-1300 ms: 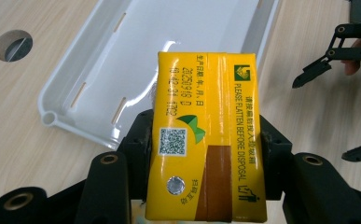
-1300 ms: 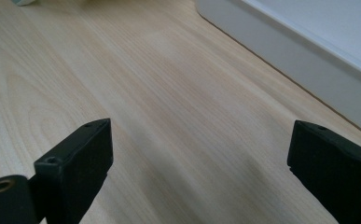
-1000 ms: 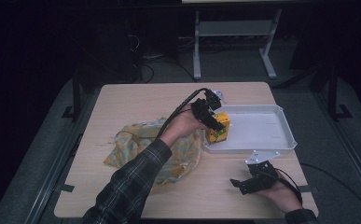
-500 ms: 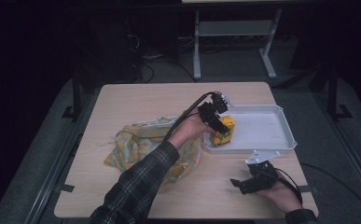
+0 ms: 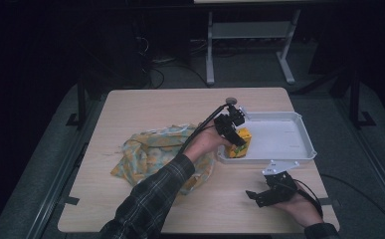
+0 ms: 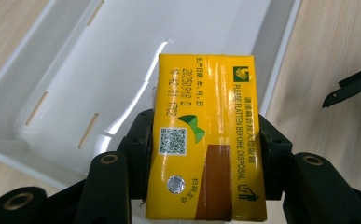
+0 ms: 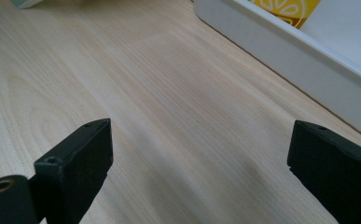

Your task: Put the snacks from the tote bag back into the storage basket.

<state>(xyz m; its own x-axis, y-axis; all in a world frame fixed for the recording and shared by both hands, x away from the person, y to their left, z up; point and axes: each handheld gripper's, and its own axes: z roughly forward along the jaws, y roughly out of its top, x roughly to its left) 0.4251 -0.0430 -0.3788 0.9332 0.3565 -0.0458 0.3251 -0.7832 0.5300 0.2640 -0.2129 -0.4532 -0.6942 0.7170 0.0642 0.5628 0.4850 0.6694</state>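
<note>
Here the left gripper (image 5: 232,130) has its jaws clamped on the sides of a yellow carton (image 6: 206,140), holding it over the near left corner of the white tray (image 5: 284,137) on the table (image 5: 150,104). The right gripper (image 5: 272,191) rests near the table's front edge, just in front of the tray, its jaws wide apart and empty. A patterned cloth (image 5: 145,154) lies crumpled left of the tray.
</note>
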